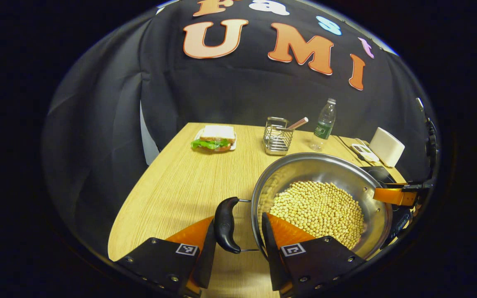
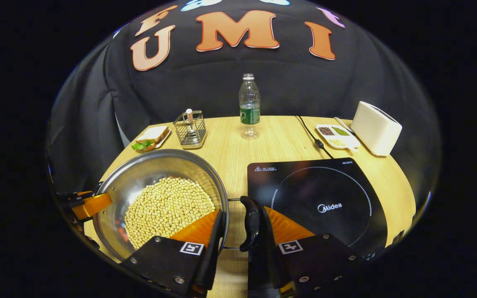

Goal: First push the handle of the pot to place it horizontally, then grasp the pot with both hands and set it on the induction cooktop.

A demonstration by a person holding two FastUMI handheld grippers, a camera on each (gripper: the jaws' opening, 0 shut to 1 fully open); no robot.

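Observation:
A steel pot (image 1: 325, 165) (image 2: 155, 163) half full of soybeans (image 2: 166, 209) stands on the wooden table, left of the black induction cooktop (image 2: 321, 203). Its two black handles lie level, one on each side. My left gripper (image 1: 238, 218) straddles the left handle (image 1: 226, 223): one finger is outside the handle, the other inside the rim, and both touch. My right gripper (image 2: 242, 212) holds the right handle (image 2: 251, 223) the same way. Each gripper's orange finger also shows across the pot in the other view. Whether the pot is off the table I cannot tell.
At the back stand a sandwich on a plate (image 1: 215, 138), a wire basket (image 2: 190, 130), a water bottle (image 2: 249, 105), a white toaster (image 2: 375, 128) and a small tray of beans (image 2: 337, 136). The cooktop's cord (image 2: 311, 134) runs toward the back edge.

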